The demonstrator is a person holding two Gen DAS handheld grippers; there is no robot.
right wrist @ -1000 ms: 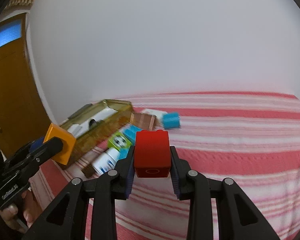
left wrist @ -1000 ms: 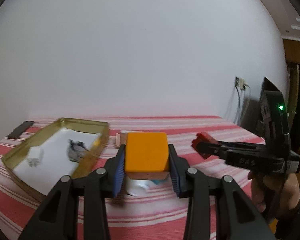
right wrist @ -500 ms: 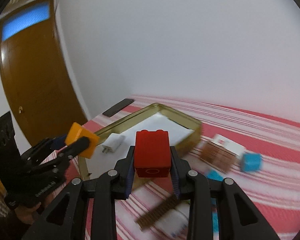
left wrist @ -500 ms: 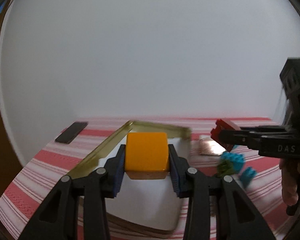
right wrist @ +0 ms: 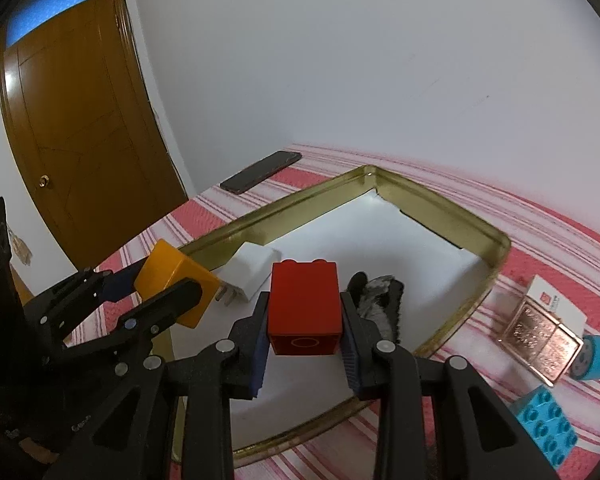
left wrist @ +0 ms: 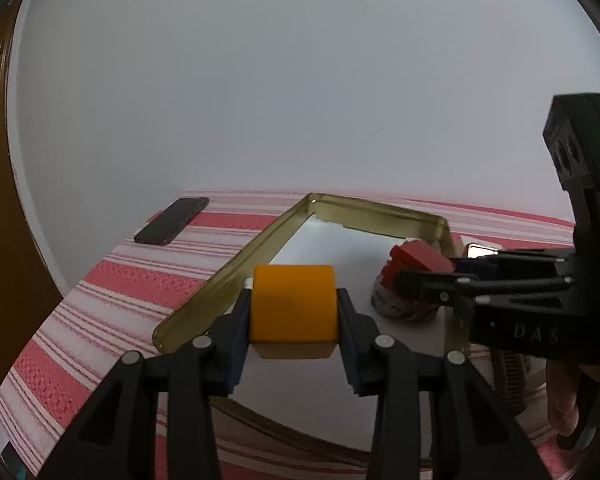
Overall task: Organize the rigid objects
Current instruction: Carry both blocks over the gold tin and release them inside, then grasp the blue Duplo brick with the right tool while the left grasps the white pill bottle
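The left gripper (left wrist: pixel 294 320) clamps a smooth orange plastic block (left wrist: pixel 293 304) between its 2 blue-padded fingers, held over the near end of the shallow gold metal tray (right wrist: pixel 440 204) with a white floor. The right gripper (right wrist: pixel 305 322) grips a red plastic brick (right wrist: pixel 304 306) above the same tray, beside a white plug adapter (right wrist: pixel 254 266) and a grey-black furry item (right wrist: pixel 378 294) lying inside. On the red-and-white striped cloth (left wrist: pixel 112 276) outside lie a black phone (right wrist: pixel 262 172), a copper-coloured square tile (right wrist: pixel 542 334), a blue cylinder (right wrist: pixel 596 358) and a blue studded brick (right wrist: pixel 546 426).
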